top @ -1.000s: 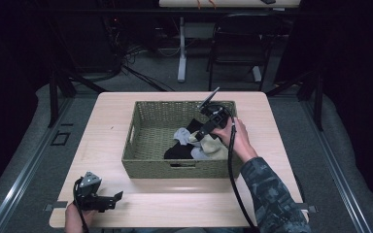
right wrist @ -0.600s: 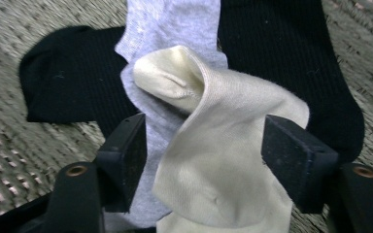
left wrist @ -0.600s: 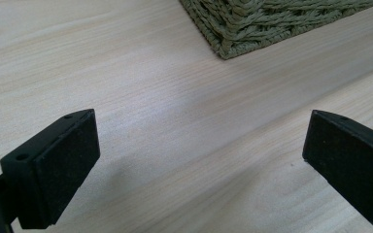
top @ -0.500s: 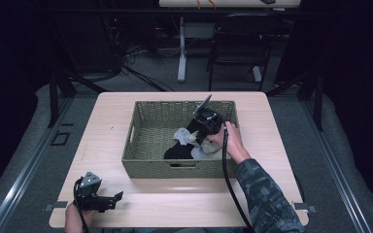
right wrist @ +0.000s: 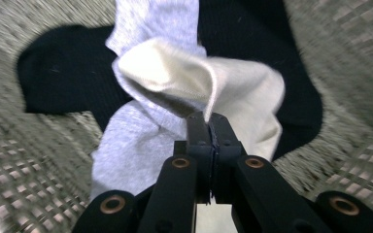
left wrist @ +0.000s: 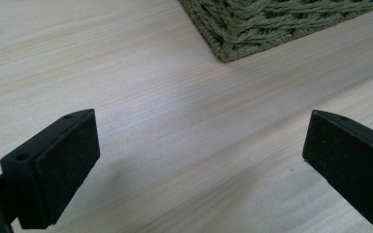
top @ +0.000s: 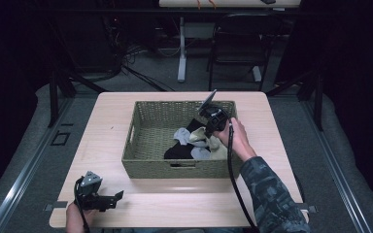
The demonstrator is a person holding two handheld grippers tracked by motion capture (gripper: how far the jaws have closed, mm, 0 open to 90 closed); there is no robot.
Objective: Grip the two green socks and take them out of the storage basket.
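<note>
So the landmark was the green woven basket [top: 148,141] in the middle of the wooden table [top: 111,109]. Inside it, toward its right side, sat a little pile: a black sock [right wrist: 53,73], a grey sock [right wrist: 126,141] and a cream sock [right wrist: 175,77] on top. The right gripper [right wrist: 208,121] was down in the basket, jaws pinched tight on the cream sock's edge. The left gripper [top: 109,199] rested on the table off the basket's near-left corner, jaws spread wide, holding nothing.

Hand-held gripper [right wrist: 208,127] pinching cream sock [right wrist: 194,82]
</note>
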